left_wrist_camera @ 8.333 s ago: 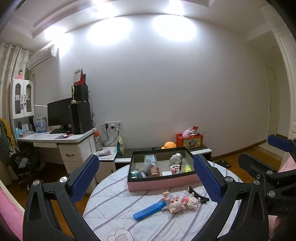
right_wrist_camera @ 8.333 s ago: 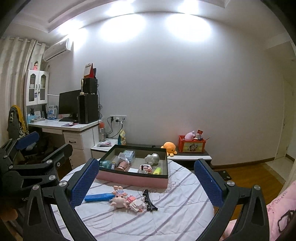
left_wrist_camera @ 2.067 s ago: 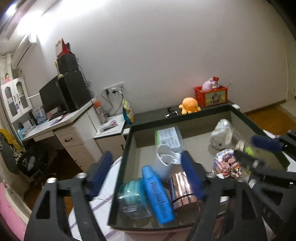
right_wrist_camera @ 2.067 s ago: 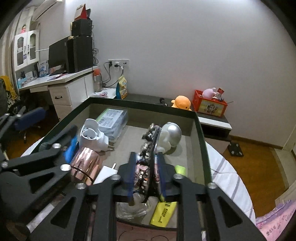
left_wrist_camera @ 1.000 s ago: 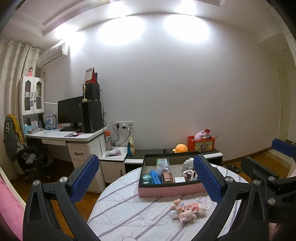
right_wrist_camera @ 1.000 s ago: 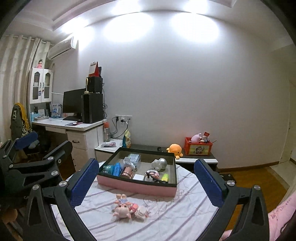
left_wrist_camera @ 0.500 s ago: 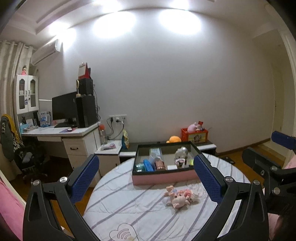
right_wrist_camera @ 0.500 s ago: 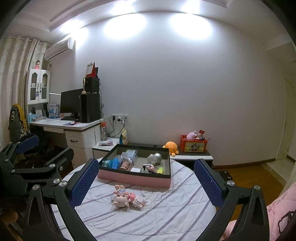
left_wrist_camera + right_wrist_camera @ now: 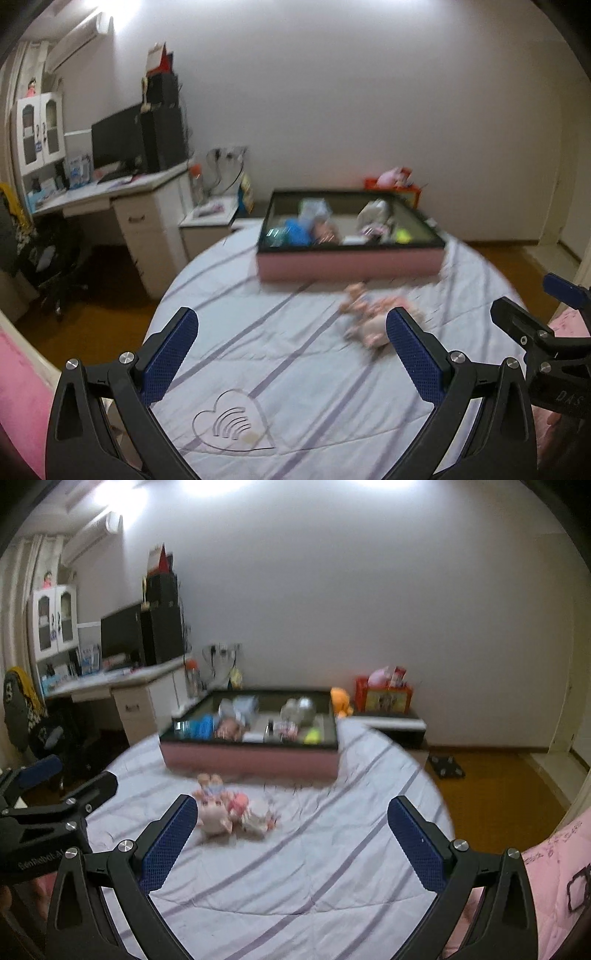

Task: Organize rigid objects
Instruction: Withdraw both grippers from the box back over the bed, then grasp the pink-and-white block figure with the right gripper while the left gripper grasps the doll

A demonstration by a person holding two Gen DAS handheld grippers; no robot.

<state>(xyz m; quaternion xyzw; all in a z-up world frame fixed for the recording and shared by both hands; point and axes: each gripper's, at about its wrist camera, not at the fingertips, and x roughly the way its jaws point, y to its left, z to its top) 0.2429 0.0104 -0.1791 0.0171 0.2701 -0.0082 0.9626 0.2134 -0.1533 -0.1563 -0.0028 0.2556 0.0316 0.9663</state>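
Observation:
A pink box with a dark rim (image 9: pixel 351 264) stands at the far side of the round table (image 9: pixel 295 387) and holds several small items, among them a blue one (image 9: pixel 297 230). In front of it a cluster of pink toy figures (image 9: pixel 369 314) lies on the striped cloth. My left gripper (image 9: pixel 291 350) hovers open and empty over the near cloth, left of the toys. My right gripper (image 9: pixel 291 834) is also open and empty, with the toy figures (image 9: pixel 229 812) just beyond its left finger and the box (image 9: pixel 251 760) behind them. Both views are motion-blurred.
A desk with a monitor (image 9: pixel 110 184) and a dark chair stand to the left. Behind the table a low cabinet carries a red toy box (image 9: pixel 384 698) and an orange plush (image 9: pixel 340 701). Pink bedding (image 9: pixel 546 867) lies at the right edge, with wooden floor around.
Both grippers have tipped down and moved closer to the table, so the toys and box look larger. Both stay open. The toy figures lie where they were.

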